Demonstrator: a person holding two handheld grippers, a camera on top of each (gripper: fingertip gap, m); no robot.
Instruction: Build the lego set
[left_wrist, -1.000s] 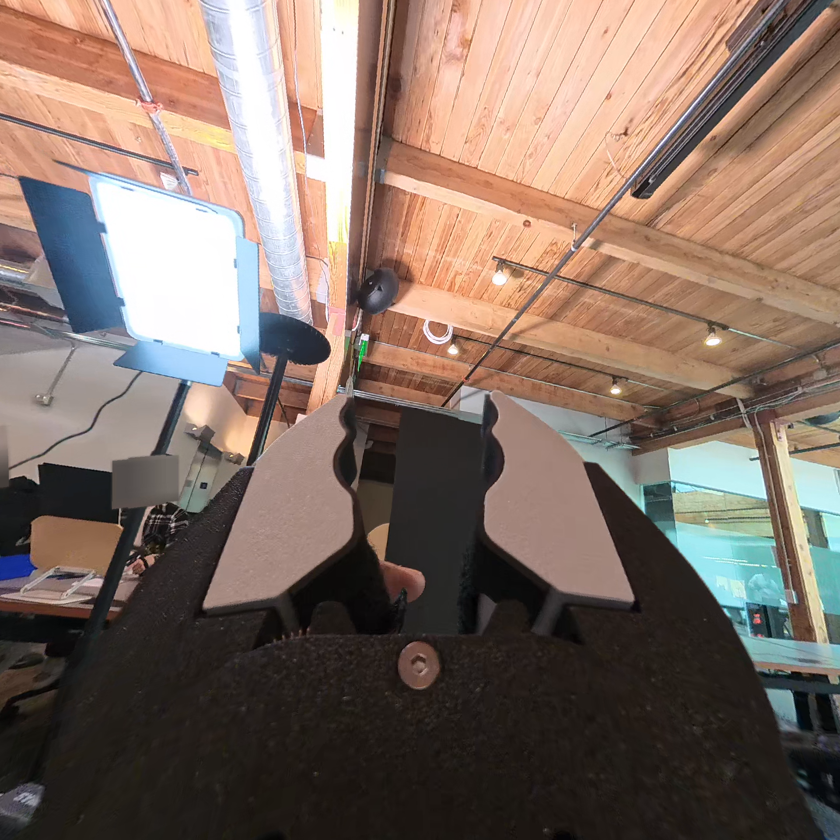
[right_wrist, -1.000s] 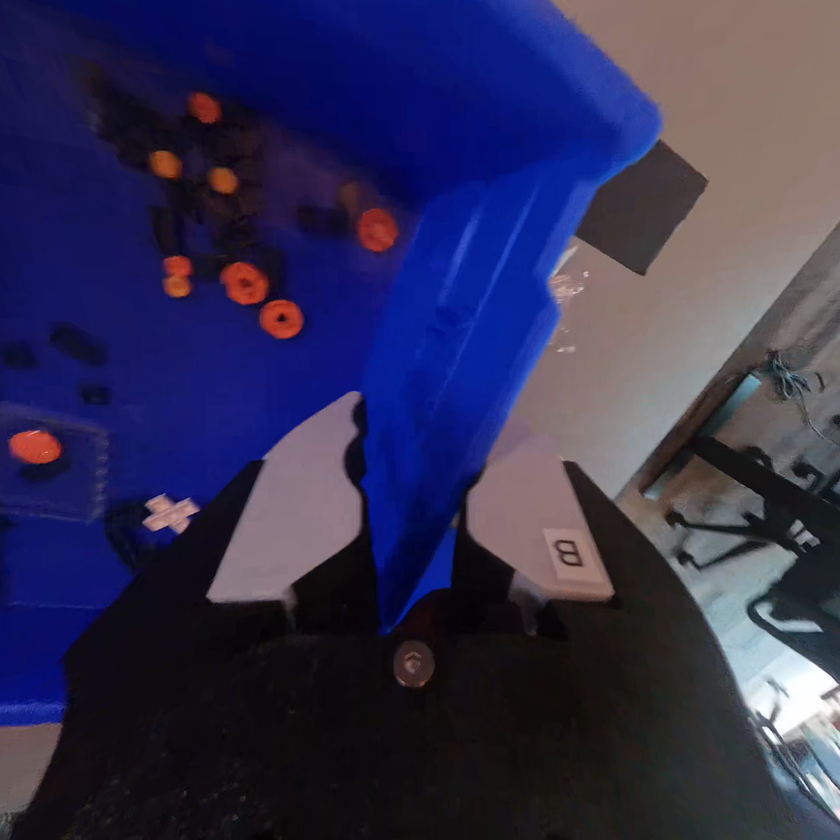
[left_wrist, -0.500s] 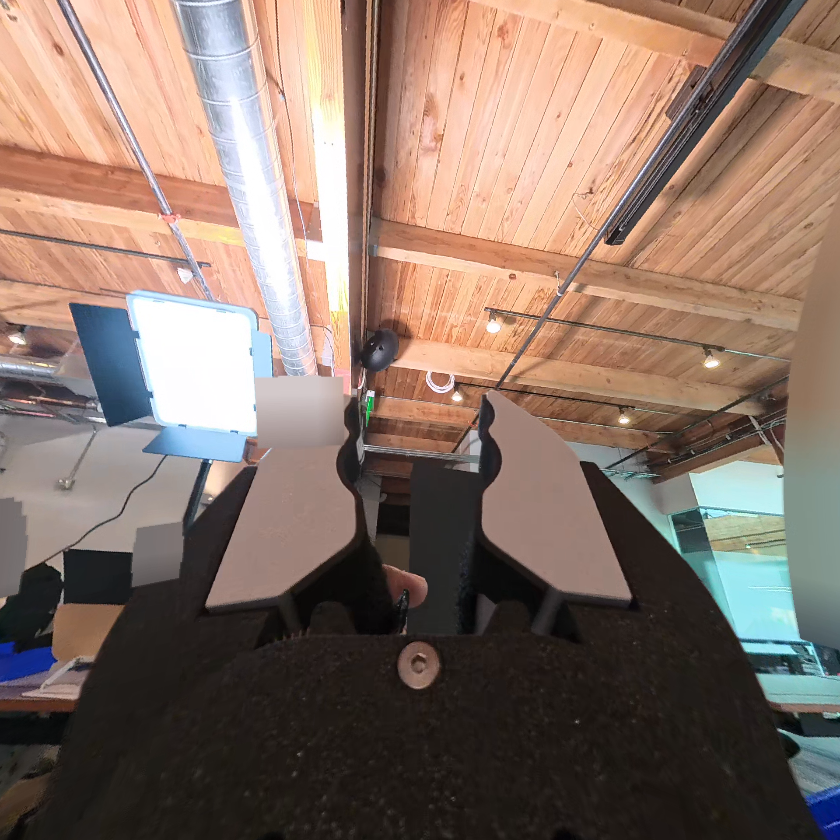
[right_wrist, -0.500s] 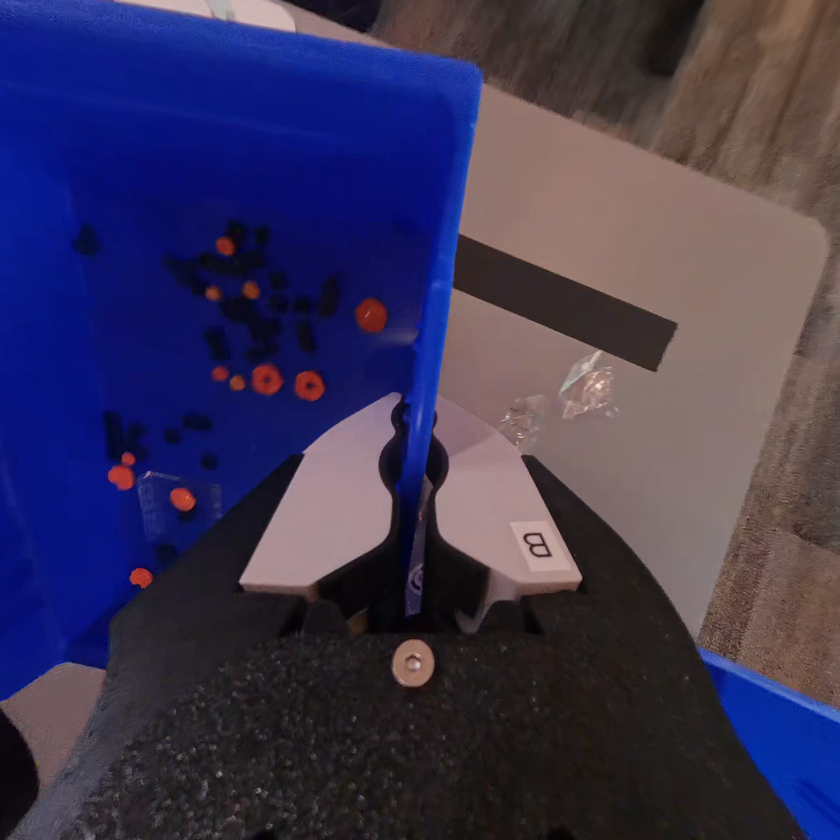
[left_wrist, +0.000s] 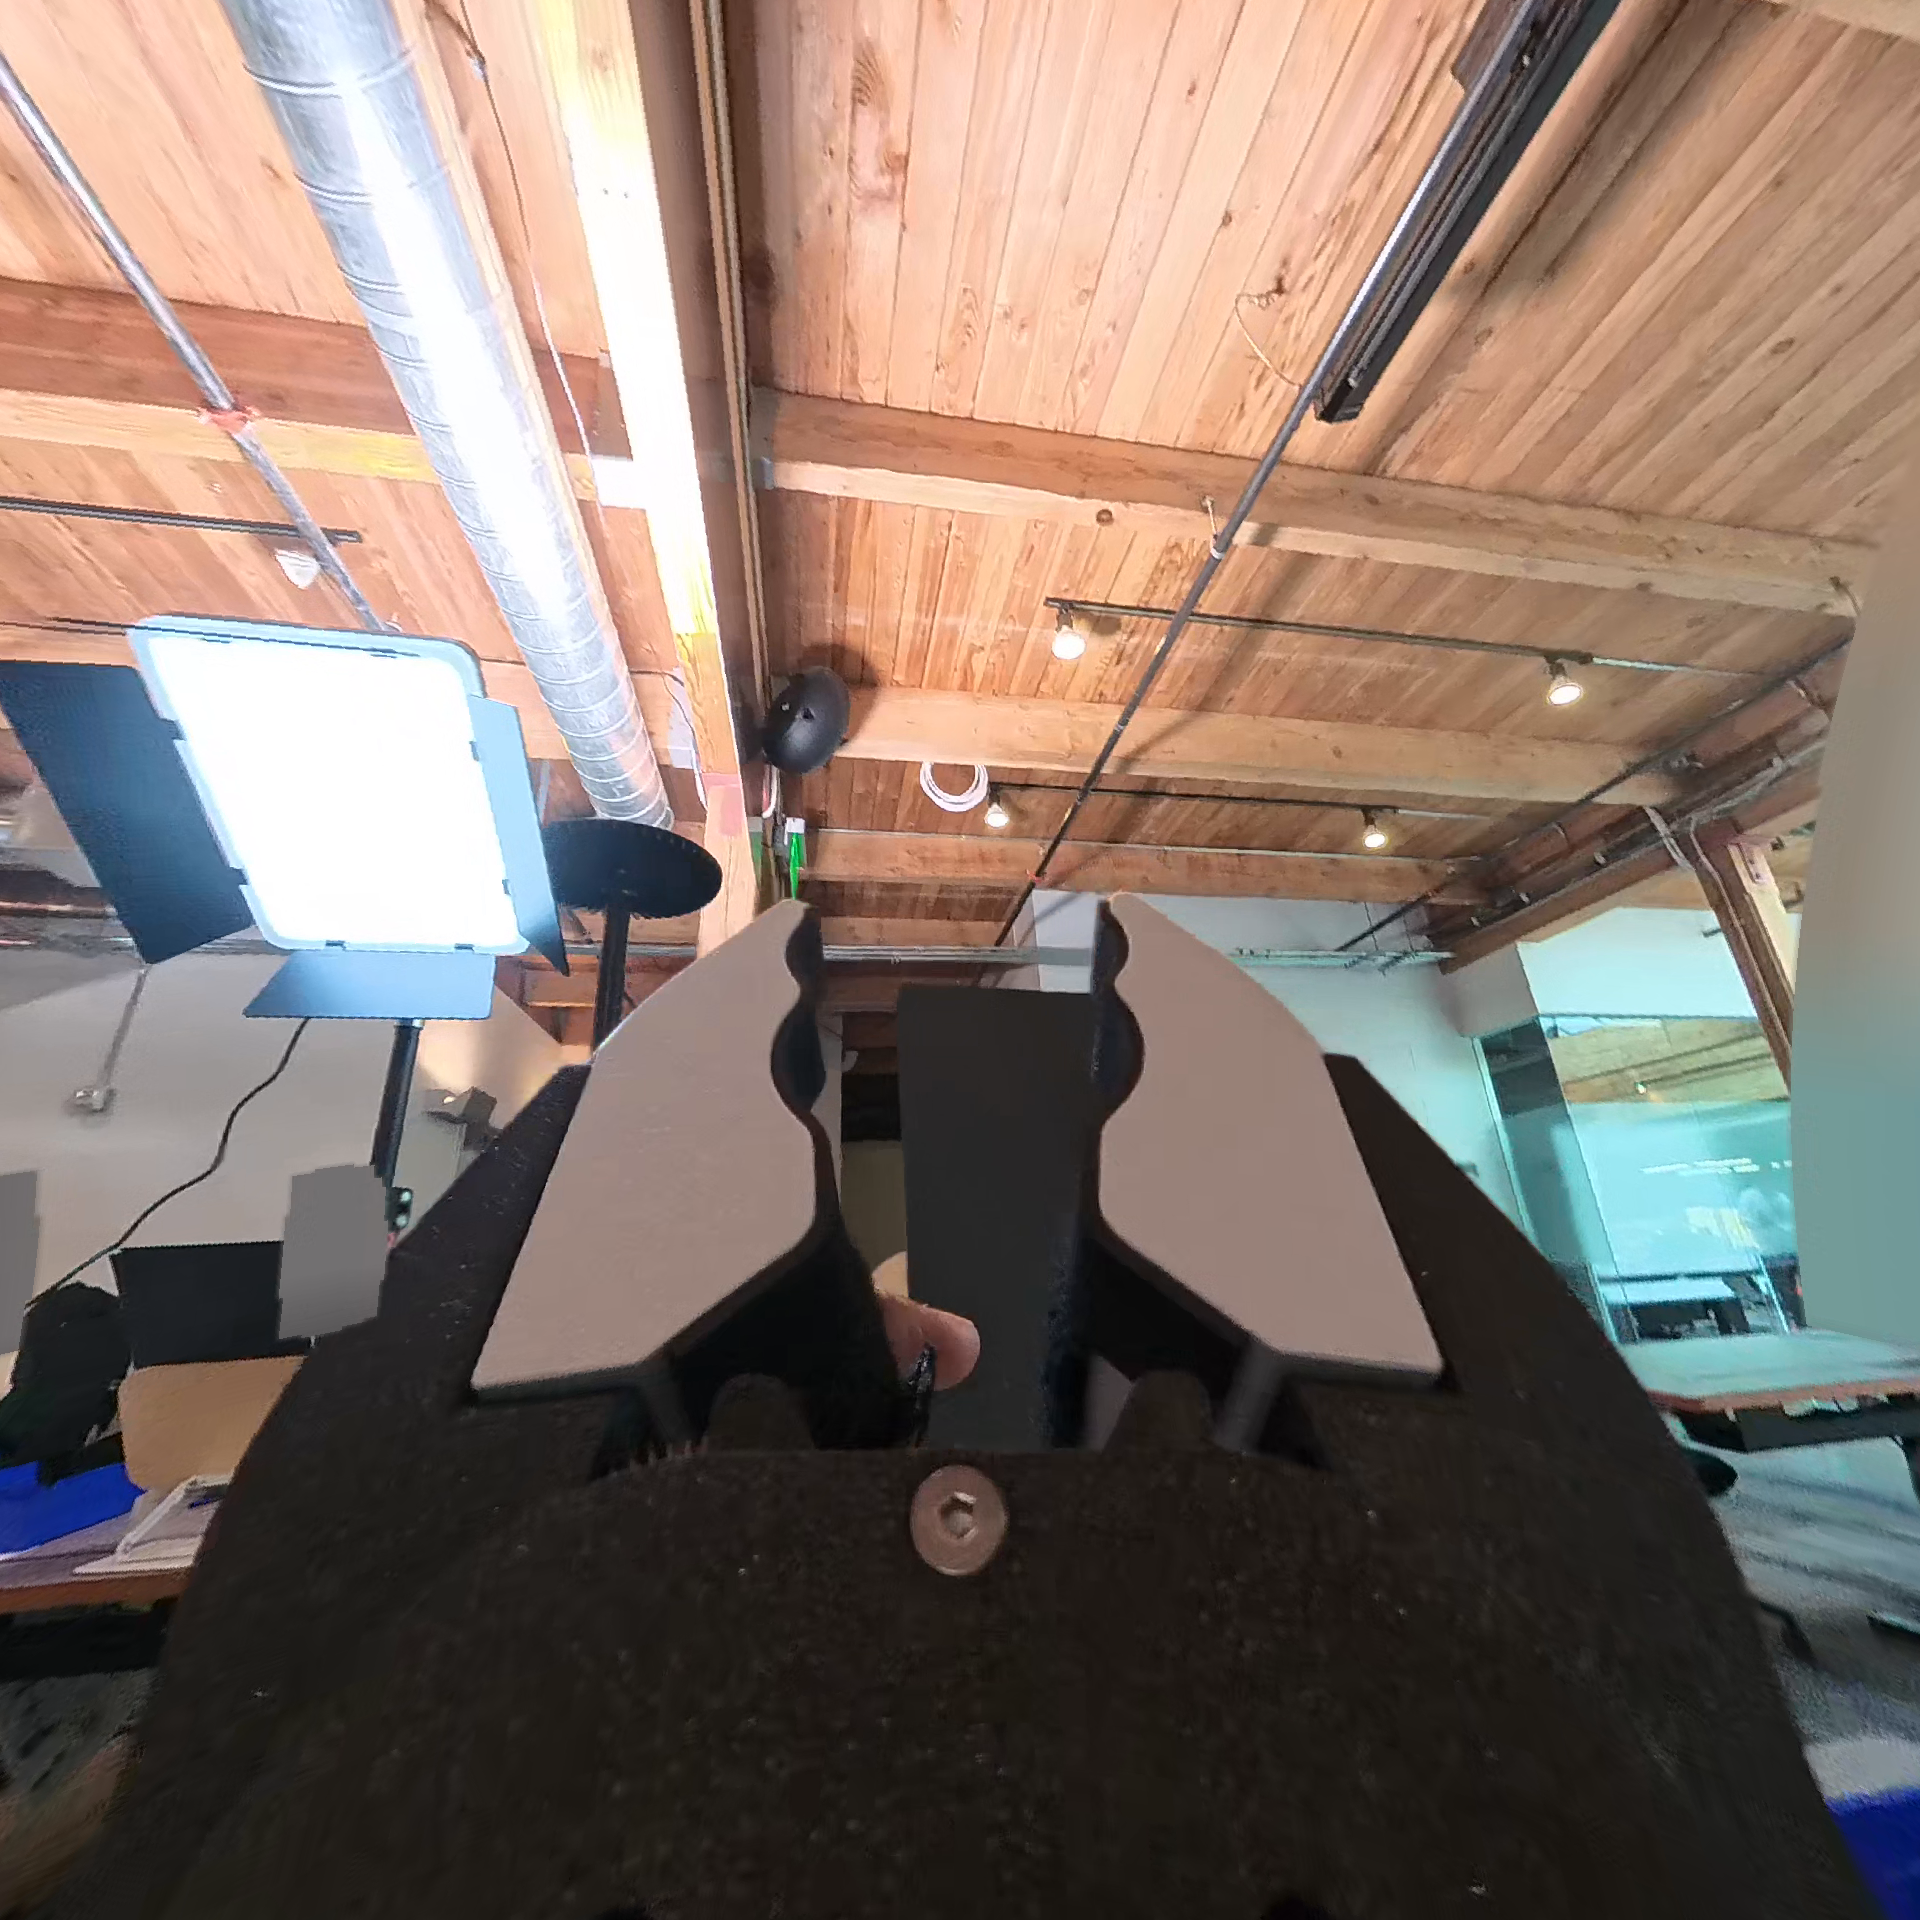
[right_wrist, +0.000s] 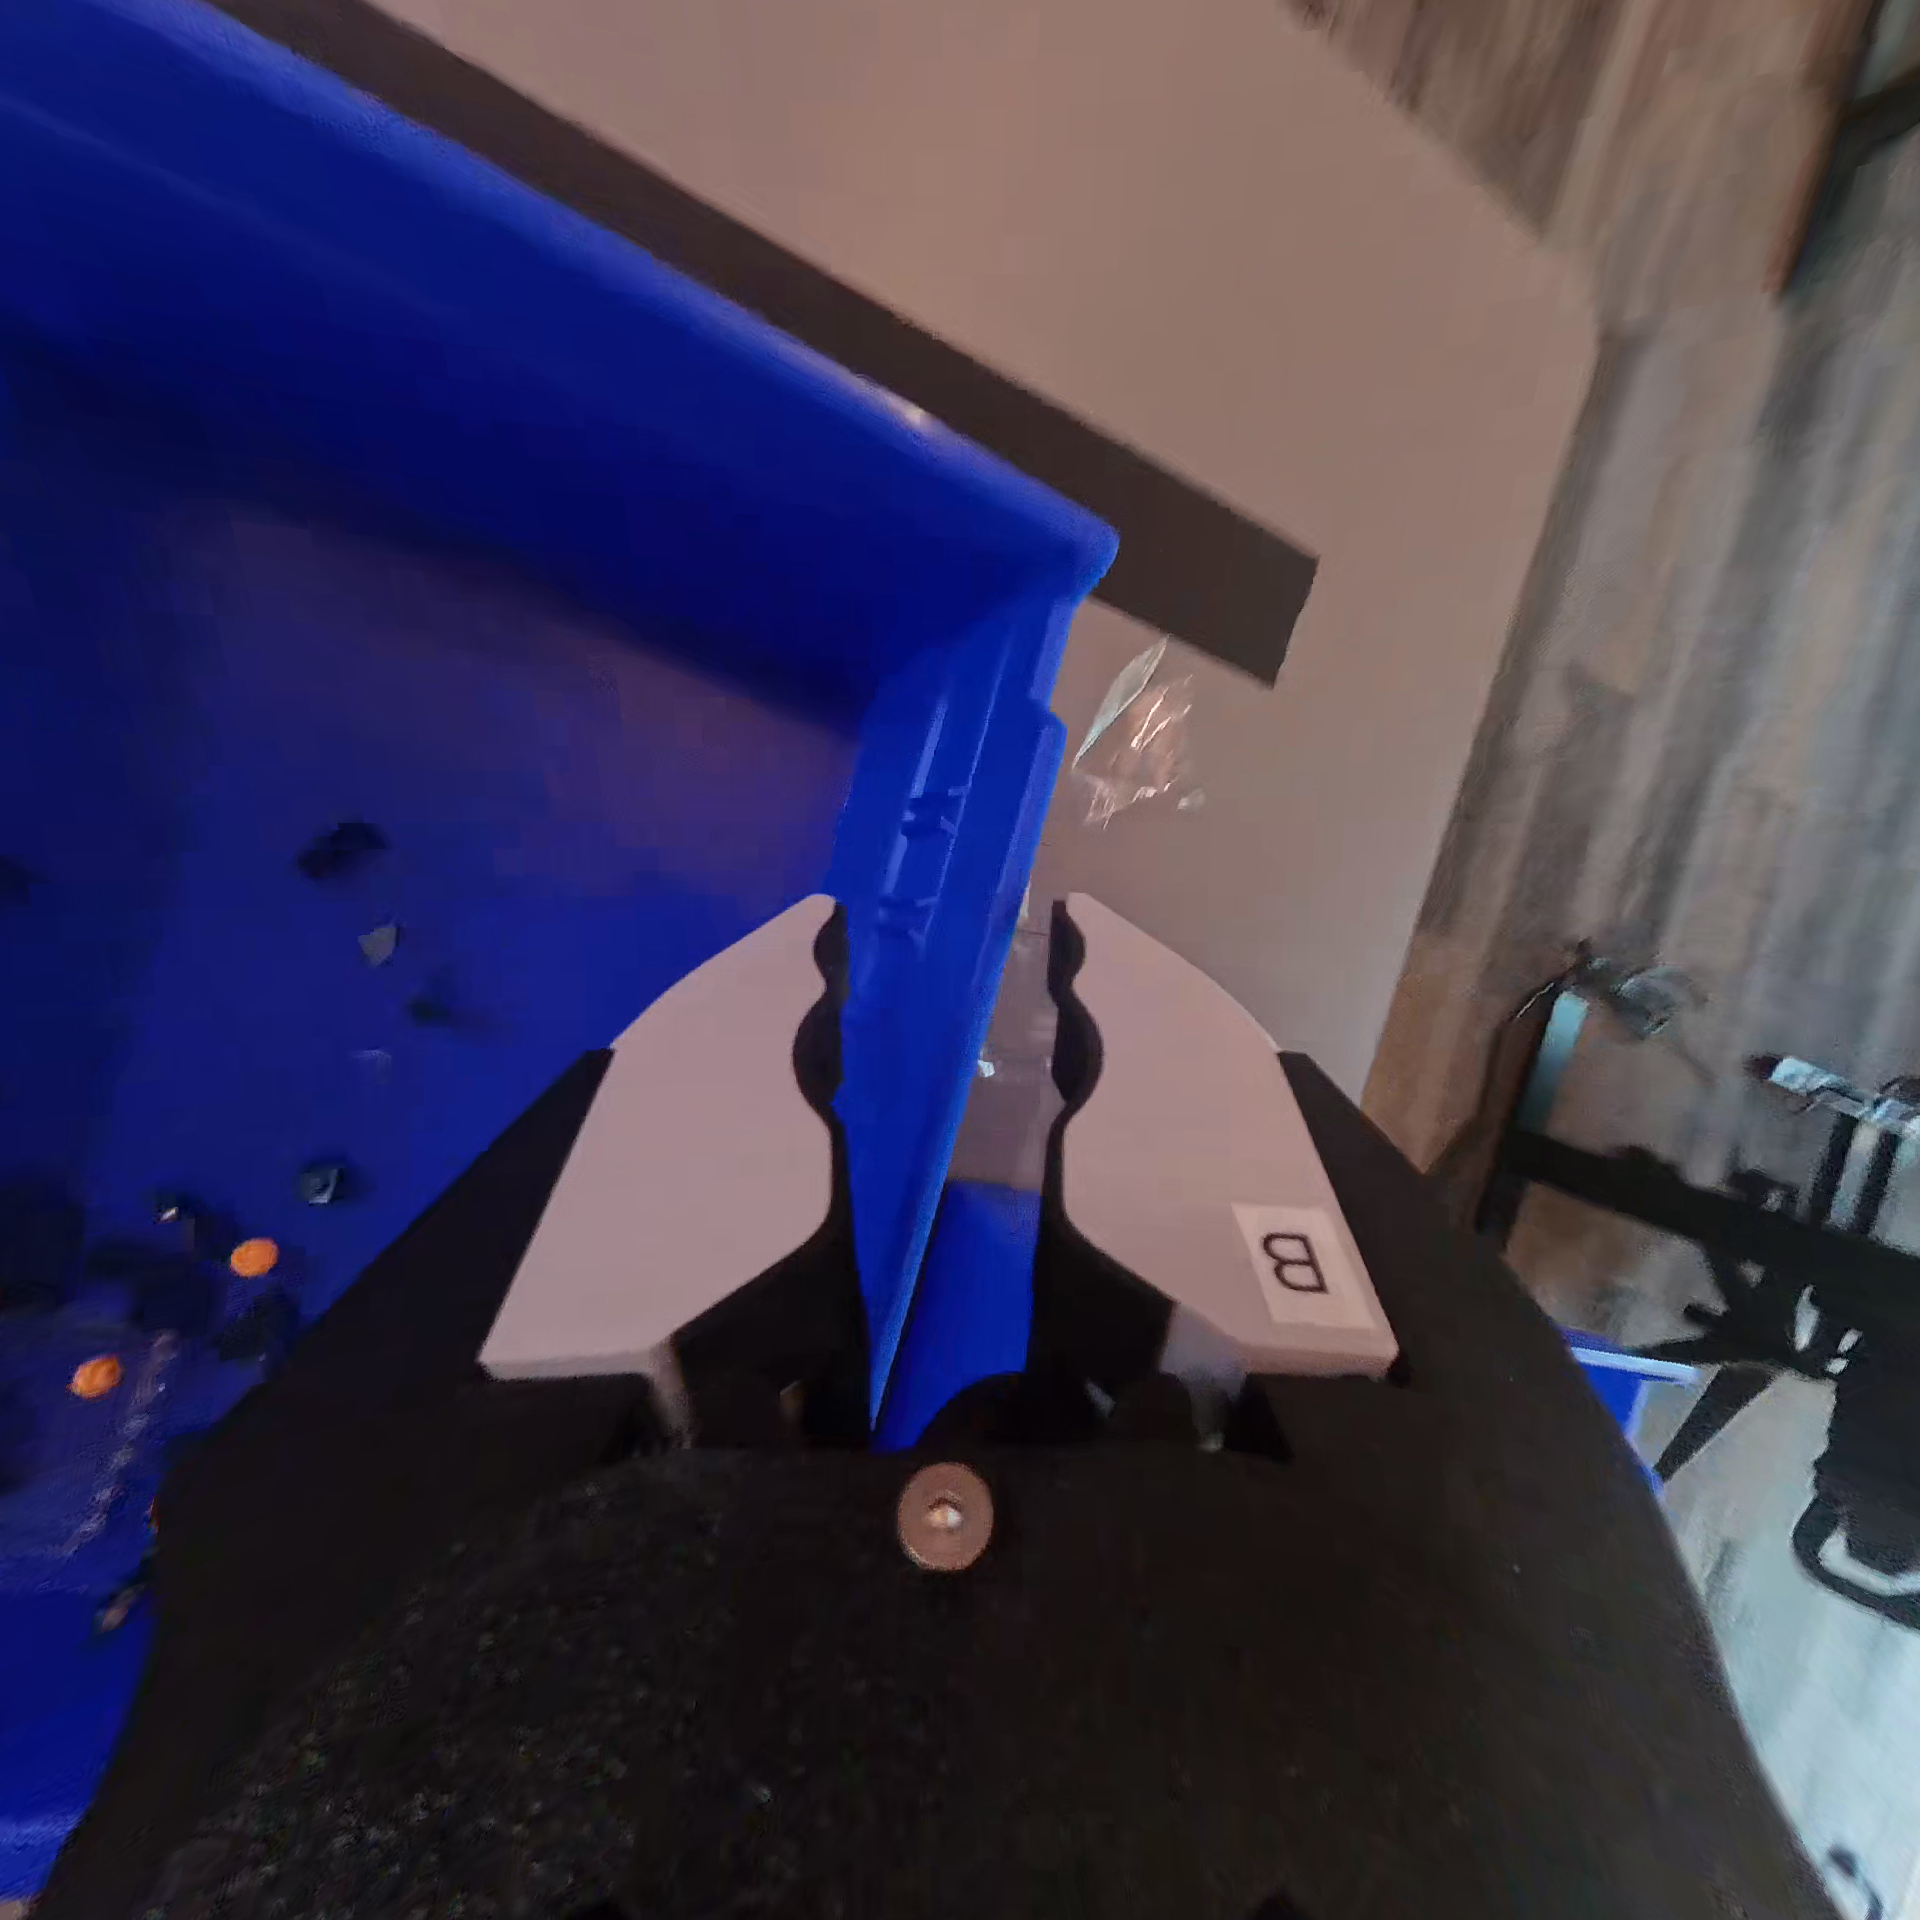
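The right gripper (right_wrist: 940, 914) straddles the side wall of a blue bin (right_wrist: 520, 540), one finger inside and one outside. The wall's rim runs straight away from the camera between the jaws to the bin's rounded far corner. The inner finger lies against the wall; a sliver of gap shows on the outer side, so whether the wall is truly clamped cannot be told. The bin is smooth moulded plastic with a ribbed, stepped rim. On its floor, left of the gripper, lie the lego pieces (right_wrist: 255, 1257): small round orange ones and dark irregular ones, scattered loosely and blurred. Their long axes cannot be made out.

Outside the bin lies a pale table (right_wrist: 1299, 260) crossed by a black tape strip (right_wrist: 1039, 447), with crumpled clear plastic (right_wrist: 1132, 727) just beside the bin's corner. The table edge falls away on the right to a grey floor.

The left gripper (left_wrist: 961, 914) points up at a wooden plank ceiling (left_wrist: 1039, 260). Its jaws stand apart, with a flat matte black piece (left_wrist: 987, 1195) against the right finger and a gap to the left one; a fingertip (left_wrist: 935, 1351) shows at the base. A bright panel lamp (left_wrist: 332, 790) stands to the left.
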